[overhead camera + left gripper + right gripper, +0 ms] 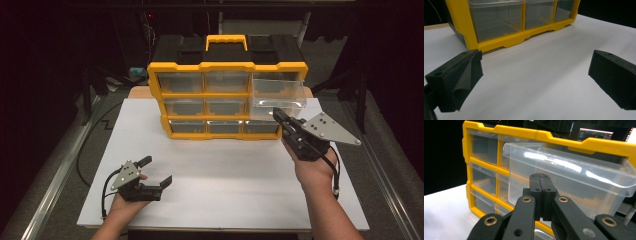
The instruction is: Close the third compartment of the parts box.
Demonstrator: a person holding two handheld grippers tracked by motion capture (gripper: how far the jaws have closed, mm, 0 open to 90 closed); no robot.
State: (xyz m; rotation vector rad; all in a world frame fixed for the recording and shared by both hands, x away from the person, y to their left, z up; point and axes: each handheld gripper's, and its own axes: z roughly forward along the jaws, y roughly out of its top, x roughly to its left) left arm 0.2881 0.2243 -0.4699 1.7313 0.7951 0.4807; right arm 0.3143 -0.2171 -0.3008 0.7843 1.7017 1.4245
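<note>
Two tongs (pixel 159 171) (pixel 278 116), one pulled-out drawer (pixel 278 93)

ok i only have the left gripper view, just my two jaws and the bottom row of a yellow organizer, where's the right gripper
Observer: The right gripper is up at the organizer's right end, by a clear drawer in the top row that is pulled out.
Operator: is it holding that drawer
Observer: No. In the right gripper view its jaws are shut on each other, just in front of the drawer's front wall; I cannot tell if they touch it.
Operator: anything in the drawer
Observer: It looks empty from the high view.
Operator: other drawers open too
Observer: No, the rest sit flush in the frame.
</note>
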